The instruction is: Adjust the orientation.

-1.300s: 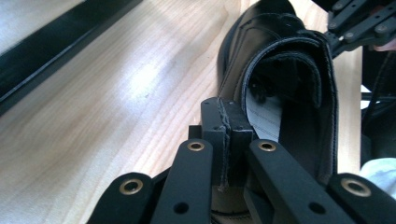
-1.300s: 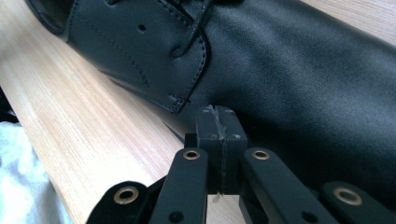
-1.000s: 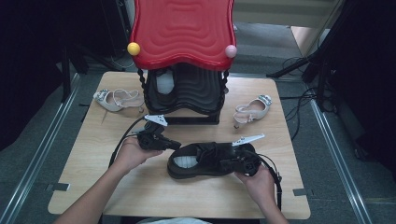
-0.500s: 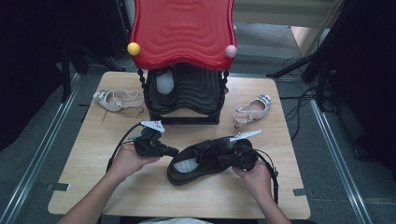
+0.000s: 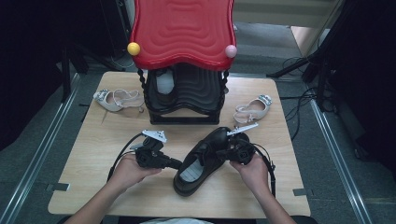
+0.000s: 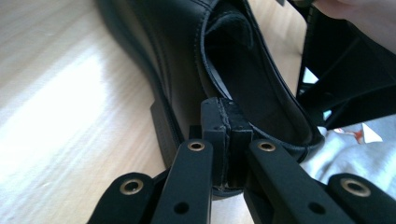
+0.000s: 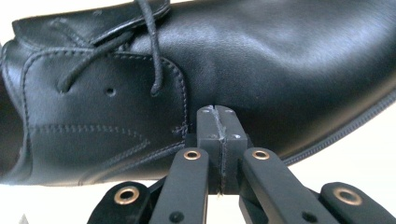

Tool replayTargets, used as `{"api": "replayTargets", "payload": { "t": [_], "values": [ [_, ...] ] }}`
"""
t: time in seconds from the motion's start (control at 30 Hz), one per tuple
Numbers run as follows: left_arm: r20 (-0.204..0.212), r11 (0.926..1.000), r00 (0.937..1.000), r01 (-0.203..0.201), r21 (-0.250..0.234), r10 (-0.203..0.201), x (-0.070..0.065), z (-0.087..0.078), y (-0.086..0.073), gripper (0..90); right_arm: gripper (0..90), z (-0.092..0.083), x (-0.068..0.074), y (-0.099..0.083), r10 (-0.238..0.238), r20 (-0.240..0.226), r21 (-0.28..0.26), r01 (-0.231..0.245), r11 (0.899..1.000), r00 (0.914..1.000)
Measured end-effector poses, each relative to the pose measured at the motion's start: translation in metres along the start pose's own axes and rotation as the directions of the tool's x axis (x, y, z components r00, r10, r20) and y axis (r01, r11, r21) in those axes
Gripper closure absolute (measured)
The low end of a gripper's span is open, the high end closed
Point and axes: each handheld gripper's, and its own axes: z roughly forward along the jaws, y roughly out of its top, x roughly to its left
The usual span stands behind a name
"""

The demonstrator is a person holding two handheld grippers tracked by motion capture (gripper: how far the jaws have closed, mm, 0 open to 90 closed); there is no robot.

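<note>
Shoe [image 5: 201,161] between tools — left tool [image 5: 175,163], right tool [image 5: 223,151]

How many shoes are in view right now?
3. A black shoe lies between the two grippers at the table's near middle; one pale sandal sits left of the red-topped rack, another pale sandal right of it. More may hide inside the rack.
</note>
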Motion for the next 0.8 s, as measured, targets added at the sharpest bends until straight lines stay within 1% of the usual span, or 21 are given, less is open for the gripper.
{"api": "replayTargets", "payload": {
  "t": [0.03, 0.1, 0.13, 0.17, 0.2, 0.23, 0.3, 0.33, 0.37, 0.4, 0.43, 0.47, 0.5, 0.53, 0.6, 0.63, 0.77, 0.8],
  "values": [
    [0.004, 1.0, 1.0, -0.003, 0.001, 0.003, -0.001, 0.001, 0.0, 90.0, 90.0, 0.0, 0.0, 0.001, 0.0, 0.0, 0.0, 0.0, 1.0, 1.0],
    [0.011, 0.9997, 0.9997, -0.023, 0.012, 0.023, -0.001, 0.002, 0.001, 89.8, 90.0, -0.001, -0.002, 0.001, 0.005, -0.002, -0.005, -0.005, 1.0, 1.0],
    [0.002, 0.9999, 0.9999, -0.017, -0.001, 0.017, 0.0, 0.0, 0.002, 89.4, 90.0, -0.003, -0.003, 0.001, 0.017, -0.006, -0.012, -0.017, 1.0, 0.9998],
    [0.002, 0.9999, 0.9999, -0.017, -0.001, 0.017, 0.0, 0.0, 0.002, 89.2, 90.0, -0.003, -0.003, 0.001, 0.017, -0.006, -0.012, -0.017, 1.0, 0.9998],
    [-0.001, 0.9996, 0.9999, -0.012, -0.027, 0.012, 0.005, -0.003, 0.004, 89.2, 90.0, -0.011, -0.005, -0.002, 0.03, -0.003, -0.044, -0.031, 0.999, 0.9995],
    [-0.017, 0.9991, 0.9998, -0.011, -0.04, 0.011, 0.006, -0.004, 0.005, 89.2, 90.0, -0.014, -0.005, -0.003, 0.037, -0.006, -0.052, -0.037, 0.998, 0.9993],
    [-0.033, 0.9987, 0.9994, -0.005, -0.05, 0.004, 0.012, -0.004, 0.008, 89.3, 90.0, -0.019, -0.004, -0.007, 0.04, -0.004, -0.064, -0.04, 0.997, 0.9992],
    [-0.033, 0.9987, 0.9994, -0.005, -0.05, 0.004, 0.012, -0.004, 0.008, 89.2, 90.0, -0.019, -0.004, -0.007, 0.04, -0.004, -0.064, -0.04, 0.997, 0.9992],
    [-0.045, 0.9987, 0.999, 0.001, -0.052, -0.003, 0.017, -0.001, 0.01, 89.2, 90.0, -0.022, -0.001, -0.014, 0.04, -0.006, -0.063, -0.041, 0.997, 0.9992],
    [-0.045, 0.9987, 0.999, 0.001, -0.052, -0.003, 0.017, -0.001, 0.01, 89.3, 90.0, -0.022, 0.0, -0.017, 0.04, -0.007, -0.059, -0.041, 0.997, 0.9992],
    [-0.059, 0.9987, 0.9983, 0.004, -0.05, -0.007, 0.02, 0.002, 0.012, 89.3, 90.0, -0.022, 0.0, -0.017, 0.04, -0.007, -0.059, -0.041, 0.997, 0.9992],
    [-0.065, 0.9989, 0.9979, 0.002, -0.047, -0.005, 0.022, 0.005, 0.013, 89.0, 90.0, -0.021, 0.002, -0.021, 0.044, -0.008, -0.047, -0.044, 0.998, 0.999],
    [-0.065, 0.9995, 0.9978, 0.006, -0.031, -0.008, 0.026, 0.011, 0.015, 88.5, 90.0, -0.018, 0.005, -0.025, 0.036, -0.007, -0.025, -0.037, 0.999, 0.9993],
    [-0.065, 0.9995, 0.9978, 0.006, -0.031, -0.008, 0.026, 0.011, 0.015, 88.3, 90.0, -0.018, 0.005, -0.025, 0.036, -0.007, -0.025, -0.037, 0.999, 0.9993],
    [-0.062, 0.9999, 0.998, 0.007, -0.015, -0.008, 0.027, 0.018, 0.016, 88.4, 90.0, -0.013, 0.01, -0.029, 0.033, 0.001, -0.003, -0.033, 0.999, 0.9995],
    [-0.06, 1.0, 0.9982, -0.002, 0.006, 0.002, 0.026, 0.024, 0.017, 88.4, 90.0, -0.012, 0.011, -0.029, 0.033, 0.002, 0.0, -0.033, 0.999, 0.9995],
    [-0.062, 1.0, 0.9981, -0.002, 0.008, 0.003, 0.025, 0.026, 0.018, 89.3, 90.0, -0.007, 0.011, -0.028, 0.039, -0.002, 0.003, -0.039, 0.999, 0.9993],
    [-0.05, 0.9999, 0.9987, 0.01, 0.003, -0.01, 0.025, 0.026, 0.017, 89.9, 90.0, -0.006, 0.011, -0.027, 0.043, -0.006, 0.003, -0.043, 0.999, 0.9991]
  ]
}}
